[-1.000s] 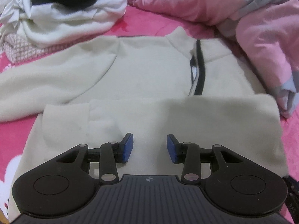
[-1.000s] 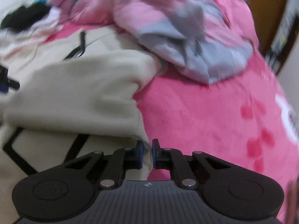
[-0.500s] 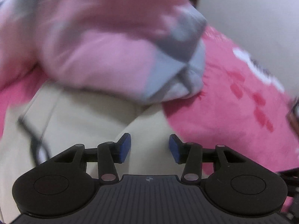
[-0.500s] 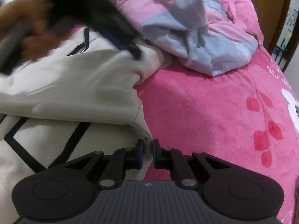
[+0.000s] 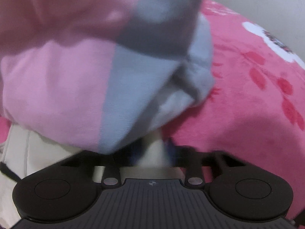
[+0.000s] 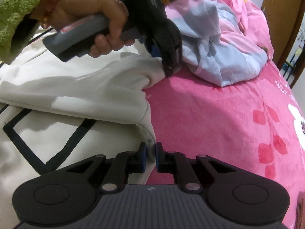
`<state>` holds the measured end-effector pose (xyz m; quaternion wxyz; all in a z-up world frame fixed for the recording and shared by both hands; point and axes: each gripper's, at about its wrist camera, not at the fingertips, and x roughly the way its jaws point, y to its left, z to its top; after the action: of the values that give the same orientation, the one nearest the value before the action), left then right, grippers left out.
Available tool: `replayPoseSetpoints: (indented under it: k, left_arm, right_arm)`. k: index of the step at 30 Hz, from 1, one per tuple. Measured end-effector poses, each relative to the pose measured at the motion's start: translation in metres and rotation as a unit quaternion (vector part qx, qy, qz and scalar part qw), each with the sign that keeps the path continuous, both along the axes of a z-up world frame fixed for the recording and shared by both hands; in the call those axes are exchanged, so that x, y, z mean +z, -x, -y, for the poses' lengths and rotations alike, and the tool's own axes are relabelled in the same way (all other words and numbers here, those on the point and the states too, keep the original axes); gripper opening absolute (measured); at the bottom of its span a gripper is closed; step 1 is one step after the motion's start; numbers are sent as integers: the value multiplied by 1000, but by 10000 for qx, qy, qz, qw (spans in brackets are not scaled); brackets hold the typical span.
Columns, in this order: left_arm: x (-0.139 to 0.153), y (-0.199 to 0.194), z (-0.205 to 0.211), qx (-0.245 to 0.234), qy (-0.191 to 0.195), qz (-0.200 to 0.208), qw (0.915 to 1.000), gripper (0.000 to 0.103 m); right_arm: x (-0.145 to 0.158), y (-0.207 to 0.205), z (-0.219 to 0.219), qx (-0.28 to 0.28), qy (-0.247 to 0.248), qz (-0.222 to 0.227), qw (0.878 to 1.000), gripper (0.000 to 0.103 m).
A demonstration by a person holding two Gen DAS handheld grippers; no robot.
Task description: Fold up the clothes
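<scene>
A cream fleece pullover with black line trim [image 6: 63,114] lies spread on a bed covered by a bright pink floral plush blanket [image 6: 219,118], its upper part folded down over the lower body so that a thick doubled edge runs toward the right side of the garment. The right gripper [image 6: 150,157] sits at the pullover's near right corner, its blue-padded fingers [image 6: 143,153] drawn close together with a thin fold of the cream fabric pinched between them. Farther up the same edge, seen from the right wrist camera, the left gripper [image 6: 167,67] is held by a hand [image 6: 91,19] emerging from a fuzzy green sleeve [image 6: 21,13]; its tip presses into the pullover's far right corner, just beside a rumpled pink and pale blue quilt [image 6: 225,43]. In the left wrist view the left gripper [image 5: 152,152] is blurred, its fingers set somewhat apart with cream fabric lying between them, and whether they actually clamp the cloth cannot be told. The quilt [image 5: 95,66] fills most of that view, hanging directly over the fingers, with the pink blanket [image 5: 247,105] stretching away to the right.
</scene>
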<state>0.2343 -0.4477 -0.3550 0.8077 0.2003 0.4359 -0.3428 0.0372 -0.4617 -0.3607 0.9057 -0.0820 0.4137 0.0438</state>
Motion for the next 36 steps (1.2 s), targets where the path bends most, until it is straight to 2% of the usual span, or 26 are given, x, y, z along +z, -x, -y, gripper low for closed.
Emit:
replayPoseSetpoints:
  k: [1,3,5,7,9,13,14,17,19,20,22,24,28,29,31,33,36]
  left_arm:
    - [0,-3,-3,148,93,-18,9998,4]
    - [11,-10,-23,711,704,-69,9950,3]
    - [23,-16,-46,1350,1380,-157,9811,3]
    - [24,-19,-68,1966,1924,-303,9609,3]
    - [12,-20,-85,2446,2349,-553,9391,3]
    - [-24,-26,-109,3286,3123,-1228,8828,3]
    - [-32,-26,-111,3416,3264,-1341,8711,3]
    - [-47,-27,-117,3616,3601,-1676,8435,6]
    - [-48,-28,-122,3613,3741,-1867,8334,12]
    - [-45,-28,-124,3582,3762,-1910,8328,14]
    - [-35,-28,-131,3530,3759,-1914,8351,35]
    - [-24,-26,-142,3544,3769,-1862,8353,38]
    - [-3,-15,-173,3660,3778,-1635,8346,45]
    - [-1,-9,-178,3662,3688,-1568,8398,46]
    - [-1,4,-183,3616,3395,-1441,8562,47]
    - [0,16,-188,3567,3098,-1312,8716,47]
    - [1,35,-196,3483,2644,-1115,8924,47]
  right_arm:
    - [0,0,1,3,-17,-2,10000,9]
    - [0,-1,3,-26,-120,-42,9999,9]
    - [-1,-3,8,-85,-273,-105,9995,9]
    - [-1,-5,12,-195,-413,-125,9989,7]
    - [-3,-7,17,-344,-625,-198,9973,7]
    - [-5,-9,22,-475,-807,-289,9952,7]
    - [-5,-8,22,-477,-803,-297,9952,7]
    - [-3,-7,23,-491,-825,-328,9948,7]
    - [0,-8,28,-534,-974,-407,9930,10]
    - [3,-9,33,-591,-1082,-475,9912,11]
    - [11,-8,46,-734,-1369,-572,9862,14]
    - [23,-5,58,-831,-1569,-547,9826,14]
    - [57,-10,80,-837,-1990,-159,9763,14]
    - [64,-17,85,-882,-2226,-70,9709,14]
    - [71,-40,95,-913,-2882,-28,9532,16]
    - [70,-71,93,-769,-3299,-59,9409,18]
    - [57,-126,74,-642,-2704,-161,9605,18]
